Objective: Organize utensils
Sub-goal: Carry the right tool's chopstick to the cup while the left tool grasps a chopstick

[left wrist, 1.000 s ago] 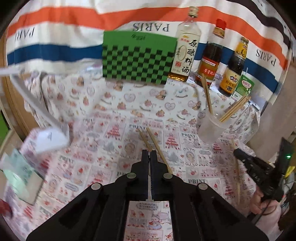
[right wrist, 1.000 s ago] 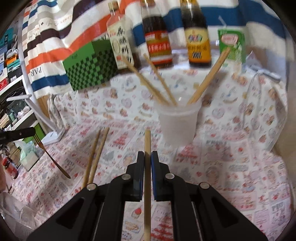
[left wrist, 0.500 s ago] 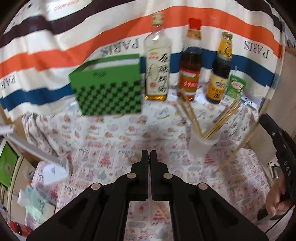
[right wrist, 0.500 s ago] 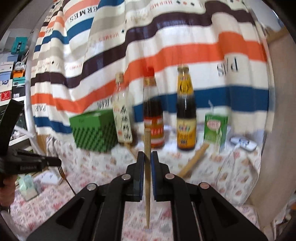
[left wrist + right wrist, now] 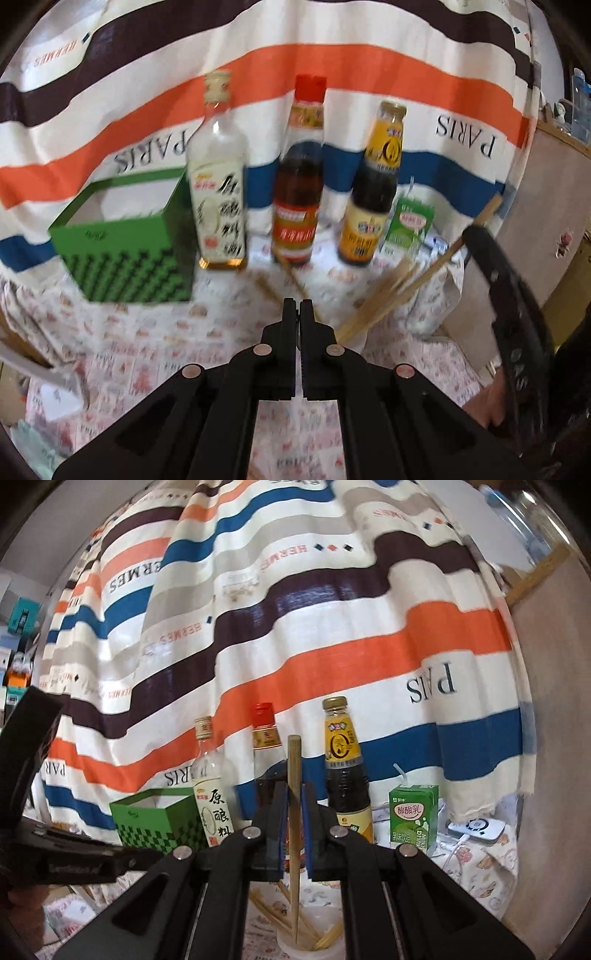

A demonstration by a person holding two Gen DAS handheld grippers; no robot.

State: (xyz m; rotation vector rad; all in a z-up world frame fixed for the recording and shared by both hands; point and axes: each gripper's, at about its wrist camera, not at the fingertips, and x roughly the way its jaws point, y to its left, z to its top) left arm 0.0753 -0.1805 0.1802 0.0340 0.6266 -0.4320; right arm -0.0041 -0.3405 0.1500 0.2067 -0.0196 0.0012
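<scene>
A home table: printed tablecloth (image 5: 155,332), sauce bottles (image 5: 297,192), drink carton (image 5: 413,818), striped cloth backdrop (image 5: 332,627).

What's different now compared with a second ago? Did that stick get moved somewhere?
The right gripper, still shut on the chopstick, has lifted it off the table and turned it upright, its lower tip now hanging over the cup of chopsticks. The left gripper has risen too, still shut and empty. The bottles, green box and carton stayed put.
</scene>
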